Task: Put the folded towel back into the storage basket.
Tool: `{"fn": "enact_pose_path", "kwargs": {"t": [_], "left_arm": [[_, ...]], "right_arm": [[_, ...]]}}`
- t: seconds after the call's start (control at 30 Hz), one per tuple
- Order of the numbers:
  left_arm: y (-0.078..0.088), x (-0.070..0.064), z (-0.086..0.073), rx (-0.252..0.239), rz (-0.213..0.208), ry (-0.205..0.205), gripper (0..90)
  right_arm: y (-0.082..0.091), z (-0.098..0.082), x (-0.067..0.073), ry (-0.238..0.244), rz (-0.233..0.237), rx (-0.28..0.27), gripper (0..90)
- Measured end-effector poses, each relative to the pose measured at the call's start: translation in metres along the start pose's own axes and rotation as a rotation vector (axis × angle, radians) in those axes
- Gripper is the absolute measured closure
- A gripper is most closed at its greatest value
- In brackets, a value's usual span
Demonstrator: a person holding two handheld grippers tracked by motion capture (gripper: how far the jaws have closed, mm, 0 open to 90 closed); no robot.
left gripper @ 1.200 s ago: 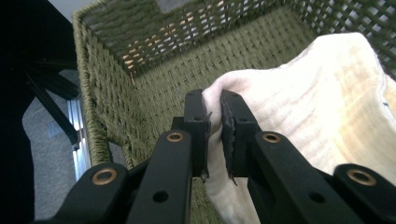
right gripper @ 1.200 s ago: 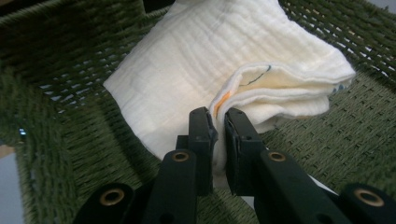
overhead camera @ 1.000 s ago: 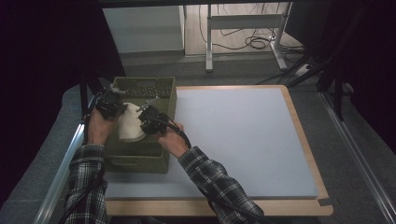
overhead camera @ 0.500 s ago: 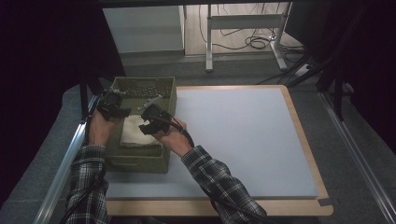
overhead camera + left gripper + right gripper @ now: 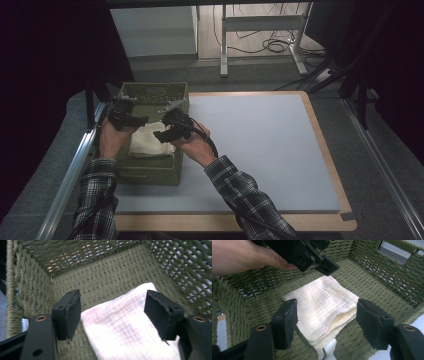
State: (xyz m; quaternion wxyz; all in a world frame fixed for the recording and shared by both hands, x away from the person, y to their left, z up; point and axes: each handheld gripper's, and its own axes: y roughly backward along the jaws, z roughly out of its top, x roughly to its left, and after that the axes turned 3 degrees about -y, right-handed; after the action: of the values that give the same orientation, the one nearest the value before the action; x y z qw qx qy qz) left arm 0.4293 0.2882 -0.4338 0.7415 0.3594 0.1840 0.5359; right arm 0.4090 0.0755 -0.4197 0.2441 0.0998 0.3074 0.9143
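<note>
Both tools, left tool [image 5: 131,119] and right tool [image 5: 167,131], have just been opening and are standing apart; the folded cloth [image 5: 324,305] is lying released in the basket [image 5: 150,175], seemingly placed.

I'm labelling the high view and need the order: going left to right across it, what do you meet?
Metal rail → left gripper → folded cloth in the green basket → right gripper → blue-grey mat → wooden board edge.
</note>
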Motion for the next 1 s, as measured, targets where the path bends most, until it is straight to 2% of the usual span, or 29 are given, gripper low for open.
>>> {"fn": "enact_pose_path", "kwargs": {"t": [0.17,0.37,0.47,0.7,0.77,1.0], "left_arm": [[0.008,-0.003,0.000,-0.043,-0.042,0.036,20.6],[0.016,-0.008,-0.001,-0.097,-0.098,0.082,13.8],[0.019,-0.011,-0.003,-0.112,-0.125,0.092,11.7],[0.025,-0.028,-0.005,-0.136,-0.161,0.065,6.6],[0.028,-0.035,-0.006,-0.151,-0.185,0.052,5.8],[0.032,-0.053,-0.007,-0.153,-0.206,0.028,3.2]], "right_arm": [[0.011,-0.004,-0.003,0.016,0.001,-0.010,27.8],[0.025,-0.012,-0.010,0.009,-0.003,-0.021,23.5],[0.032,-0.017,-0.013,0.001,-0.001,-0.028,21.0],[0.047,-0.031,-0.019,-0.009,0.013,-0.037,15.3],[0.052,-0.036,-0.022,-0.012,0.017,-0.040,14.5],[0.068,-0.051,-0.031,-0.019,0.018,-0.040,11.5]]}}
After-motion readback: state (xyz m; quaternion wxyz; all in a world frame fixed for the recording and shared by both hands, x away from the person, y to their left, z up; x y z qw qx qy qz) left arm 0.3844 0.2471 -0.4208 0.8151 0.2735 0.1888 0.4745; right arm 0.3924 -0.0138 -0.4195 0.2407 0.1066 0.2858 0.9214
